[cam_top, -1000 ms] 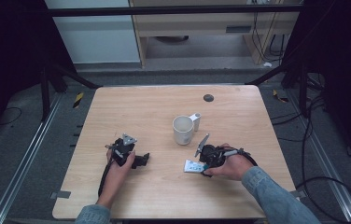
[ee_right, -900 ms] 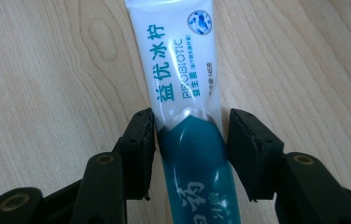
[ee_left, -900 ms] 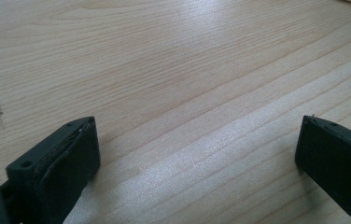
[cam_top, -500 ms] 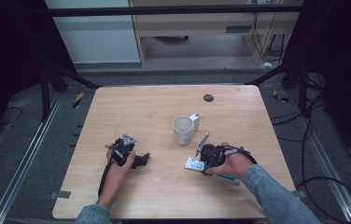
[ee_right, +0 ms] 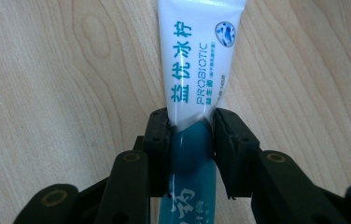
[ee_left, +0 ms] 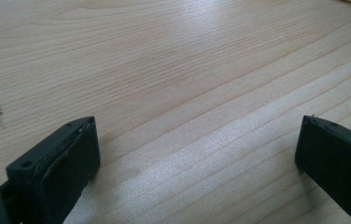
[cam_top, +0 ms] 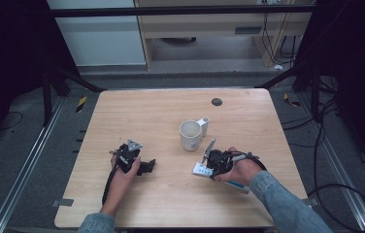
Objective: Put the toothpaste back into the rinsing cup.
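A white and teal toothpaste tube (ee_right: 201, 60) lies flat on the wooden table (cam_top: 161, 111), pointing away from my right gripper (ee_right: 191, 135). Its jaws have just been closing and now press on both sides of the tube near where white turns to teal. From above, the tube (cam_top: 201, 169) lies at the front right with the right gripper (cam_top: 209, 165) over it, just in front of a white mug (cam_top: 190, 135). My left gripper (ee_left: 197, 144) rests low over bare wood at the front left (cam_top: 146, 166), jaws wide apart with nothing between them.
The white mug stands upright mid-table with its handle toward the back right. A small dark round spot (cam_top: 216, 102) sits near the far edge. Cables and metal frame legs surround the table on the floor.
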A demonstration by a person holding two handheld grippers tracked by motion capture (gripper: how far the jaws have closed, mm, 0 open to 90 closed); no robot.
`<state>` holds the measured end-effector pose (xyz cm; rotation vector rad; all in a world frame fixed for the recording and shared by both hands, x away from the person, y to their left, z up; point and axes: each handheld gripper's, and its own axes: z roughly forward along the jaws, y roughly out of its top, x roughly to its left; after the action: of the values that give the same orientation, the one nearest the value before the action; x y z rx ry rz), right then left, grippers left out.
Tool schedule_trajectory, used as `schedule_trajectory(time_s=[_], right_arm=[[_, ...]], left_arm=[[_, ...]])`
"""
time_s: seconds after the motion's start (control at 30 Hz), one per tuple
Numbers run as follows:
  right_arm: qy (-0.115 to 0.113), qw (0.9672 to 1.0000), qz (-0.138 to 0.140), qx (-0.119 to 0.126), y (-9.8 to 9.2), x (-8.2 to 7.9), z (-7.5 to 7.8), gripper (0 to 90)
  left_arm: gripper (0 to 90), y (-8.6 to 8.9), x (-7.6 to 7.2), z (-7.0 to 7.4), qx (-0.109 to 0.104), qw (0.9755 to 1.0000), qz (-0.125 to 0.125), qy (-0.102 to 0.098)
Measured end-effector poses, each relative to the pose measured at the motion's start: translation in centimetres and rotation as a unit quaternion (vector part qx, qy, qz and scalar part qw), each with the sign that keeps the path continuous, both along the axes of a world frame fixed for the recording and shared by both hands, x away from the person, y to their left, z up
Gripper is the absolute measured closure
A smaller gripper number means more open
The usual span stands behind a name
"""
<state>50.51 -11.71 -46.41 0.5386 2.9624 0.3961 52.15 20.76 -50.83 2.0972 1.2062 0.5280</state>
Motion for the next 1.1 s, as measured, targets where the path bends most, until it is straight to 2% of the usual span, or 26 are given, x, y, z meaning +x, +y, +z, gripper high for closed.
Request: schedule_trajectory(time_s=[0.1, 0.37, 0.47, 0.6, 0.7, 1.1], right_arm=[[0.002, 1.0000, -0.006, 0.000, 0.0, 0.0, 0.1, 70.7], [0.013, 0.9991, -0.030, 0.028, -0.8, 0.3, 0.6, 78.0], [0.018, 0.9980, -0.045, 0.040, -1.3, 0.4, 0.7, 78.7], [0.021, 0.9975, -0.047, 0.048, -1.8, 0.5, 0.8, 78.9], [0.025, 0.9960, -0.060, 0.062, -2.3, 0.6, 1.4, 79.0], [0.018, 0.9928, -0.085, 0.082, -4.0, 0.8, 2.7, 79.2]], left_arm=[[0.0, 0.0, 0.0, 0.0, 0.000, 1.0000, 0.000, 0.000], [0.0, 0.0, 0.0, 0.0, 0.000, 1.0000, 0.000, 0.000], [0.0, 0.0, 0.0, 0.0, 0.000, 1.0000, 0.000, 0.000], [0.0, 0.0, 0.0, 0.0, 0.000, 1.0000, -0.001, 0.000], [0.0, 0.0, 0.0, 0.0, 0.000, 1.0000, -0.001, 0.000], [0.0, 0.0, 0.0, 0.0, 0.000, 1.0000, -0.001, 0.000]])
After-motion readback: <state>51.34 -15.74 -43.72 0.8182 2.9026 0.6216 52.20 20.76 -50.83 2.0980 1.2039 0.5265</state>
